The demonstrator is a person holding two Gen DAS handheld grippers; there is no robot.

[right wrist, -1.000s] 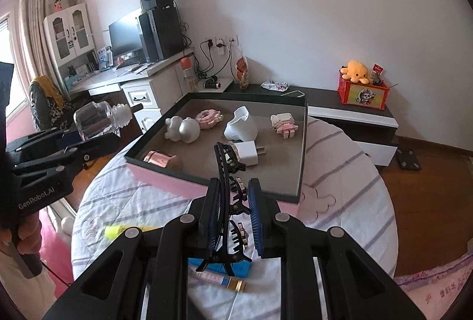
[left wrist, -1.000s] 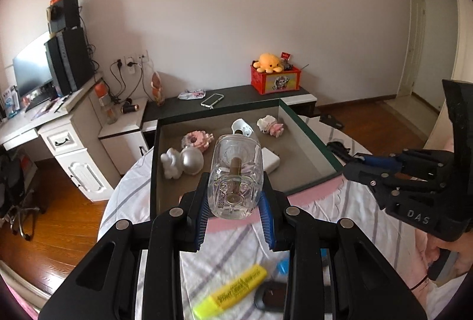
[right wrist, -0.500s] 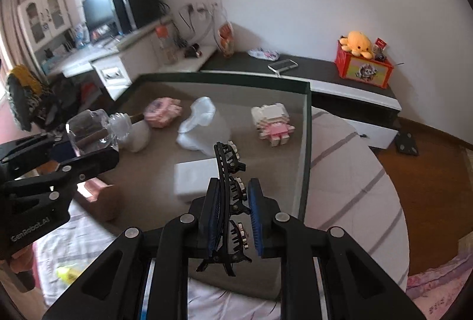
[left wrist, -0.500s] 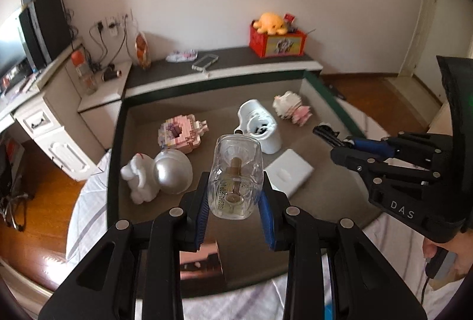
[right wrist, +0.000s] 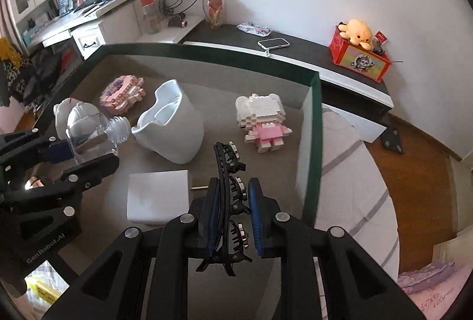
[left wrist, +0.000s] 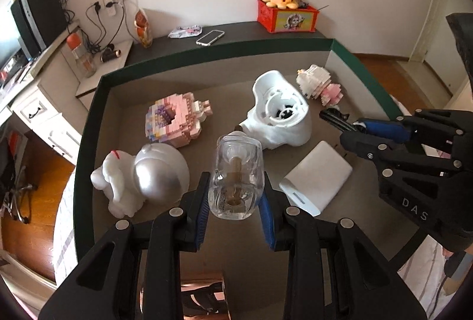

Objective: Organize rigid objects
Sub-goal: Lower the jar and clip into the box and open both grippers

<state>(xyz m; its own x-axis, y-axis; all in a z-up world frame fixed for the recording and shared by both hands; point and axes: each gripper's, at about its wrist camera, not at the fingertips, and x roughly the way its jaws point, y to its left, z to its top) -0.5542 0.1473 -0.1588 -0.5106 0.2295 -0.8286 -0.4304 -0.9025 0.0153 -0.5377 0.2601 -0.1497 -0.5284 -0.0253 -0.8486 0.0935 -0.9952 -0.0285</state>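
My left gripper (left wrist: pixel 235 201) is shut on a clear glass bottle (left wrist: pixel 235 175) with a brown stick inside, held above the floor of the green-rimmed box (left wrist: pixel 224 52). The bottle also shows in the right wrist view (right wrist: pixel 91 132). My right gripper (right wrist: pixel 233 219) is shut on a black hair claw clip (right wrist: pixel 229 178), held over the box's right side (right wrist: pixel 313 125). In the box lie a white charger (left wrist: pixel 316 178), a white plastic housing (left wrist: pixel 280 113), a pink brick model (left wrist: pixel 177 119), a white and pink brick figure (right wrist: pixel 263 119) and a white and silver figurine (left wrist: pixel 145 175).
A rose-gold object (left wrist: pixel 204 296) lies under my left gripper. A yellow marker (right wrist: pixel 41 287) lies on the striped cloth outside the box. Behind the box, a dark shelf holds a phone (left wrist: pixel 210 37) and a red box with a plush toy (left wrist: pixel 286 14).
Both grippers have moved forward from the near edge to over the box's inside, each still holding its object, and now sit lower and closer to the items in it.
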